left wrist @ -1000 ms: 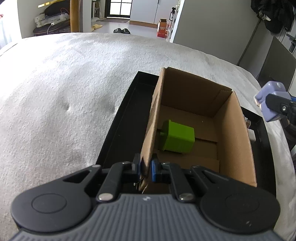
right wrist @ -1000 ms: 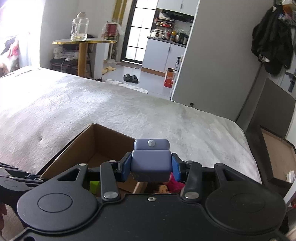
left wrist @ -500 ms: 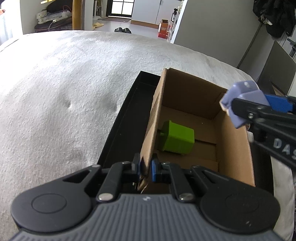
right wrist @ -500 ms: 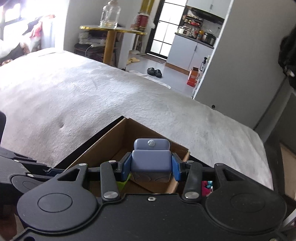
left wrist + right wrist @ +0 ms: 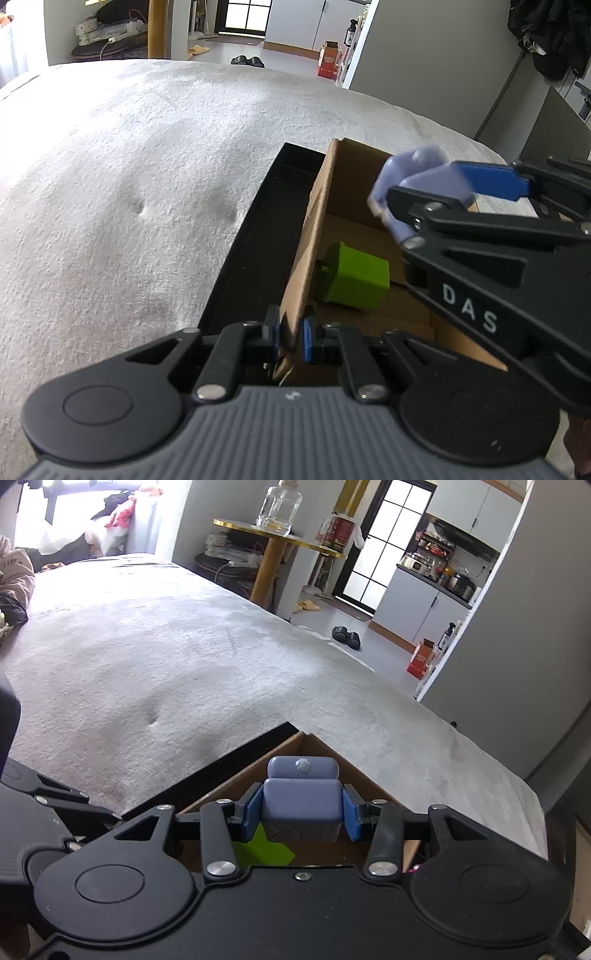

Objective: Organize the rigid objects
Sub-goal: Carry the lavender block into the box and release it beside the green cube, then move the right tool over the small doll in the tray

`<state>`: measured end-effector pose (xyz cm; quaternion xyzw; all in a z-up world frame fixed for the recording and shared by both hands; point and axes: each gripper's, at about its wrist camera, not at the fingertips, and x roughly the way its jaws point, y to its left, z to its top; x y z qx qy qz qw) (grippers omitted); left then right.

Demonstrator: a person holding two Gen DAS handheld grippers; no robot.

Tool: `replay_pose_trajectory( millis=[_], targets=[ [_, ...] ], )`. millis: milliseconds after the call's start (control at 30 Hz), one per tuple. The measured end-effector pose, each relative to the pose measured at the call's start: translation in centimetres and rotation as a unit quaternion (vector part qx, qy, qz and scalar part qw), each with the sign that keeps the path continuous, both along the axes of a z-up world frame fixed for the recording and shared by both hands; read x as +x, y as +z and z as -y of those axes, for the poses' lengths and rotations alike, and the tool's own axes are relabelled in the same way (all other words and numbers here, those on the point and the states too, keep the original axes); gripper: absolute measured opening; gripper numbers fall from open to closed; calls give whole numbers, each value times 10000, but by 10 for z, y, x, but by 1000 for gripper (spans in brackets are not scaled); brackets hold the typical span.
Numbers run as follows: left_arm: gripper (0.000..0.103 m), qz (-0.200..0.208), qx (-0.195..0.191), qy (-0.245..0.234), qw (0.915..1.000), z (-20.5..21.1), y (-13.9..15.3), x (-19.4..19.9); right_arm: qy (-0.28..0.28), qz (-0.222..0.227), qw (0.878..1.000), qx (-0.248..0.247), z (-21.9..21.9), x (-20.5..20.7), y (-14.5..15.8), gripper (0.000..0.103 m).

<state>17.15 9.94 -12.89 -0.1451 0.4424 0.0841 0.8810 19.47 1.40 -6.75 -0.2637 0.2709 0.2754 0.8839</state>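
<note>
An open cardboard box stands in a black tray on a grey-white bed cover. A green block lies on the box floor; it also shows in the right wrist view. My left gripper is shut on the box's near left wall. My right gripper is shut on a lavender-blue block and holds it above the box's inside; the block also shows in the left wrist view, above the green block.
The box has tall walls on all sides. The bed cover spreads wide to the left and beyond. A round yellow table with a glass jar stands past the bed. A pink item peeks beside the box at right.
My right gripper has carried the lavender-blue block leftward from the right of the tray to above the box's inside. My left gripper has kept its hold on the box wall.
</note>
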Motion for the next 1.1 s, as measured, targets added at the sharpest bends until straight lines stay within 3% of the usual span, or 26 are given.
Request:
replay_pose_trajectory(
  millis=[133, 667, 800, 833, 900, 1000, 1100],
  targets=[
    [11, 17, 50, 27, 10000, -1, 0, -1, 32, 250, 9996, -118, -3, -5, 3, 51],
    [13, 17, 196, 17, 9998, 2, 6, -1, -421, 61, 9990, -104, 36, -7, 0, 61],
    [24, -14, 729, 26, 9973, 12, 21, 1, -625, 3, 9980, 105, 50, -8, 2, 74],
    [26, 41, 797, 28, 9968, 14, 26, 1, -658, -17, 9977, 141, 53, -7, 1, 74],
    [44, 99, 902, 10, 9959, 18, 33, 0, -757, -62, 9969, 218, 60, -6, 1, 74],
    [61, 225, 1126, -61, 9934, 27, 44, -1, -873, -112, 9956, 331, 70, -4, 0, 74],
    [69, 269, 1173, -108, 9927, 36, 50, -2, -950, -129, 9945, 425, 82, -3, -1, 74]
  ],
)
